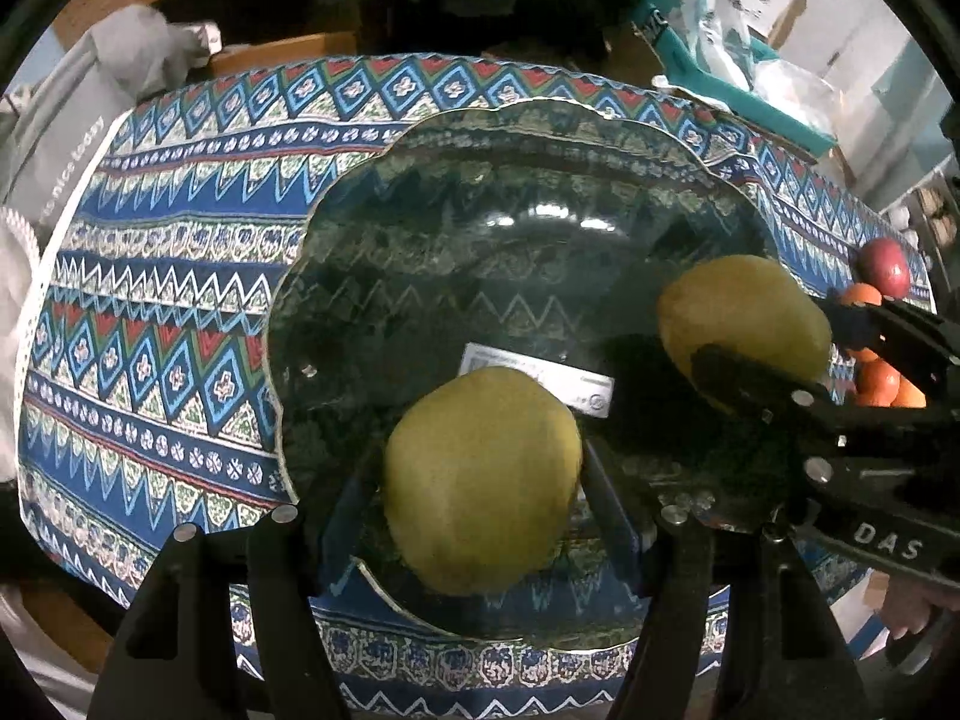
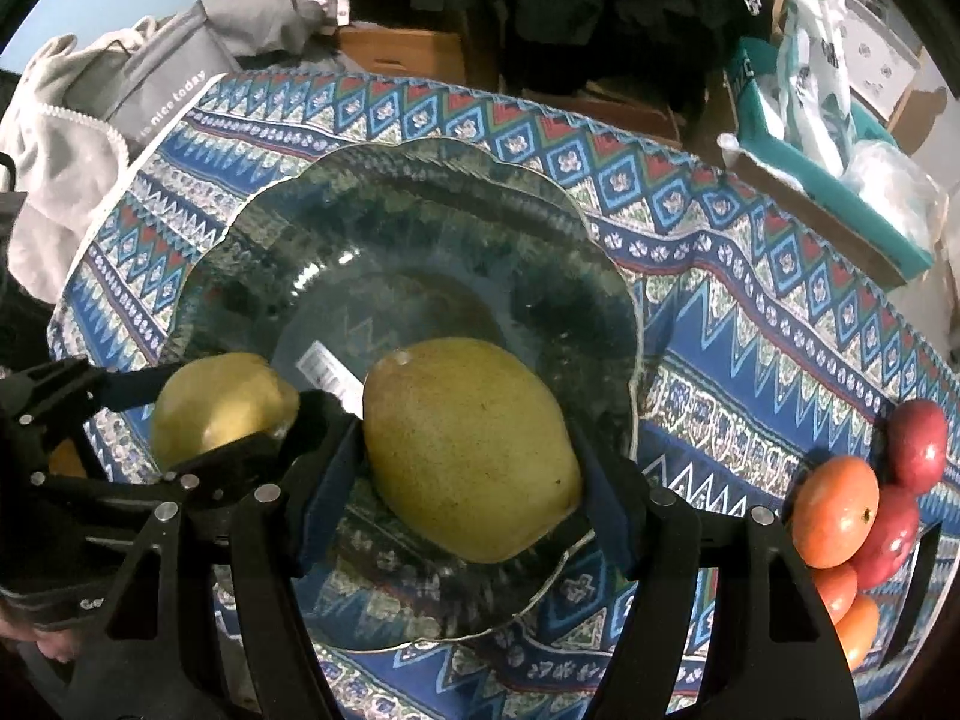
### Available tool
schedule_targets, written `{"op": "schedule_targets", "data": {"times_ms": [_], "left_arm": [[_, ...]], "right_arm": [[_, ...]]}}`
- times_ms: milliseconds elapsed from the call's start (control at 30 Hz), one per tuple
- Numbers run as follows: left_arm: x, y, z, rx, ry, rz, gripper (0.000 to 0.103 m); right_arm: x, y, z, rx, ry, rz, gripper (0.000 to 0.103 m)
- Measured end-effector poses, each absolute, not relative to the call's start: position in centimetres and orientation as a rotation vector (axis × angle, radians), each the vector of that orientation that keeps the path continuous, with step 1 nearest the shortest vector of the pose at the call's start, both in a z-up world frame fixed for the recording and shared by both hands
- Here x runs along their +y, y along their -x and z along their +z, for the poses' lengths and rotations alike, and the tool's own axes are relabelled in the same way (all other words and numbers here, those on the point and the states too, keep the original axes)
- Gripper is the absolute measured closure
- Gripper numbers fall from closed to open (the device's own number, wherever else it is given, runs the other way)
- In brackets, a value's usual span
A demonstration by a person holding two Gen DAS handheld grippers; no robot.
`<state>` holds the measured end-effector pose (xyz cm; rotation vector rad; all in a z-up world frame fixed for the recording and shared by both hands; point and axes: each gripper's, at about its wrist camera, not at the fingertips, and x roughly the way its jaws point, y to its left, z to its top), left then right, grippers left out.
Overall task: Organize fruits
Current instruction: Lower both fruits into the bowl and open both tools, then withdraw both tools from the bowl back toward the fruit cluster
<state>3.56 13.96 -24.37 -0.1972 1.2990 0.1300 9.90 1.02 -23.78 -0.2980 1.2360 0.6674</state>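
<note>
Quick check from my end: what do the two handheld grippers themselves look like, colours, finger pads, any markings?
Both are matte black plastic. The left gripper has angular black linkage arms with round silver pins and dark blue pads on the fingers. The right gripper matches it: black arms, silver pins, blue pads. Seen from the left camera, its body carries white letters, "DAS". No cables or sleeves show.

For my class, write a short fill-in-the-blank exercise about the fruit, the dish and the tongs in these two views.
1. Each pair of tongs grips a yellow-green ____.
2. Both held fruits hang over the dark glass ____.
3. The orange fruits and red fruits lie on the patterned ____, outside the dish.
4. The number of fruits held by the left tongs and right tongs together is ____.

Missing words: mango; plate; tablecloth; two
</note>
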Motion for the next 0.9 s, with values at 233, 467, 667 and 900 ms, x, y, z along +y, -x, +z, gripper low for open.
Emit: {"op": "schedule_targets", "data": {"times_ms": [233,467,667,900], "left_arm": [[14.2,-3.6,-23.3,1.258,0.185,0.149,0.03],[14.8,-2.9,-21.0,1.198,0.233,0.152,0.029],[14.2,-2.4,-18.9,1.14,0.22,0.153,0.026],[12.3,-2.2,-16.8,1.1,0.212,0.106,0.026]], "right_arm": [[0.5,-10.2,-21.2,1.153,0.251,0.672,0.033],[-0.2,-10.1,-19.4,1.103,0.238,0.644,0.033],[-1.6,-9.5,-16.6,1.024,0.225,0.62,0.033],[-3.6,-8.3,-13.7,0.935,0.242,0.587,0.03]]}}
